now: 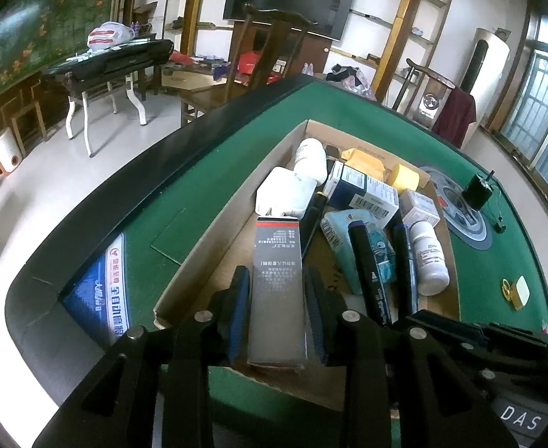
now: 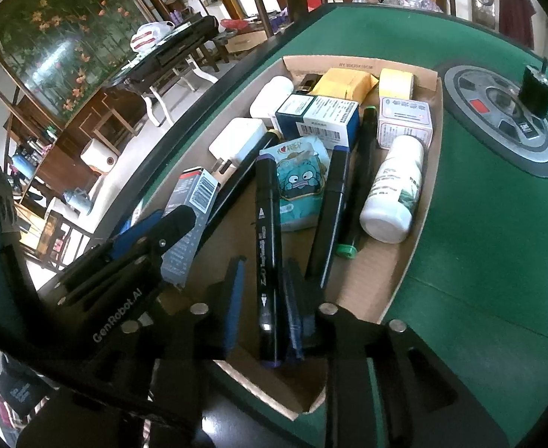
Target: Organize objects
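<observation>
Grey carton (image 1: 277, 291) between left tongs (image 1: 278, 311), pads apart from it.

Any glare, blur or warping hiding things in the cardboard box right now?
Left wrist view: heavy fisheye bending, box contents sharp, window blown out. Right wrist view: same warping, slight blur near the tool, small glint on the black marker pen.

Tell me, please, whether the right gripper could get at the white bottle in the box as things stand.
Probably yes: the white bottle lies uncovered by the box wall, ahead of the right gripper, though a black marker sits between its jaws.
</observation>
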The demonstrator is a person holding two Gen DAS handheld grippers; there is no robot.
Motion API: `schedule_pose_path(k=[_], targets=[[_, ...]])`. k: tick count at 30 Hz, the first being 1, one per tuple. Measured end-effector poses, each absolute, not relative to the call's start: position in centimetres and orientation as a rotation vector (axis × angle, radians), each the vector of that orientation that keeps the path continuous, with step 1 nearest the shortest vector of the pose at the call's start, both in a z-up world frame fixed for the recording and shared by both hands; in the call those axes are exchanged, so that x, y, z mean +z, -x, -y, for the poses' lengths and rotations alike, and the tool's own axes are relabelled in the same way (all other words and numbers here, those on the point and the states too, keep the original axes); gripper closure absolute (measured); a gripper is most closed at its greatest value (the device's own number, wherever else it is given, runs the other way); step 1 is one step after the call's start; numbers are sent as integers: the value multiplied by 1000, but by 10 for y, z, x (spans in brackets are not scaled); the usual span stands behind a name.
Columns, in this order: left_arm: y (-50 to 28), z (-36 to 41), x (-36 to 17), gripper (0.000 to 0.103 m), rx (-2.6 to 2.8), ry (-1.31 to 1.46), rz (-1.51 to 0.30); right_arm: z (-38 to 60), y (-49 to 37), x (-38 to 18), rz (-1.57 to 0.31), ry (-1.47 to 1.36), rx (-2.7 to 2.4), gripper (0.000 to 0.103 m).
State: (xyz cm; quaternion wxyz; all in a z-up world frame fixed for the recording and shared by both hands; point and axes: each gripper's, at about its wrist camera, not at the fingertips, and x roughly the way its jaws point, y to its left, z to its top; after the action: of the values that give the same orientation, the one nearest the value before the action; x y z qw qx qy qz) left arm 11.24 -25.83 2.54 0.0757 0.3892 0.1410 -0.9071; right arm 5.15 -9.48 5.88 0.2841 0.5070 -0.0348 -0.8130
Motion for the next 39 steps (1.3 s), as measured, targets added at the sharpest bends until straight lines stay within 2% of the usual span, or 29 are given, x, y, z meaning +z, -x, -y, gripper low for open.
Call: schedule_pose_path(k=[7, 10, 17, 23, 25, 26, 27, 31, 39], targets=[[-115, 246, 32, 71, -2731, -1157, -393, 86, -57, 65, 97, -1329, -2203, 82], [-117, 240, 36, 64, -2733, -1148, -378, 80, -58, 68, 108, -1317, -2212, 75], [-122, 225, 46, 62, -2735, -1109, -317, 69, -63, 72, 124, -1293, -2239, 74], [-133, 212, 65, 47, -2726, -929, -229, 54, -66, 74, 120, -1265, -2278, 73], [-137, 209, 72, 41, -2711, -871, -210, 51, -67, 75, 121, -1252, -2280, 67], [-139, 208, 77, 34, -2710, -831, -201, 48, -67, 75, 122, -1247, -2286, 66], [-140, 208, 78, 22, -2711, -812, -199, 47, -67, 75, 121, -1244, -2292, 66], [-147, 206, 90, 4, -2728, -704, -198, 42, -68, 75, 110, -1230, -2314, 66], [-143, 205, 91, 2, -2652, -687, -159, 34, -69, 75, 80, -1199, -2349, 66]])
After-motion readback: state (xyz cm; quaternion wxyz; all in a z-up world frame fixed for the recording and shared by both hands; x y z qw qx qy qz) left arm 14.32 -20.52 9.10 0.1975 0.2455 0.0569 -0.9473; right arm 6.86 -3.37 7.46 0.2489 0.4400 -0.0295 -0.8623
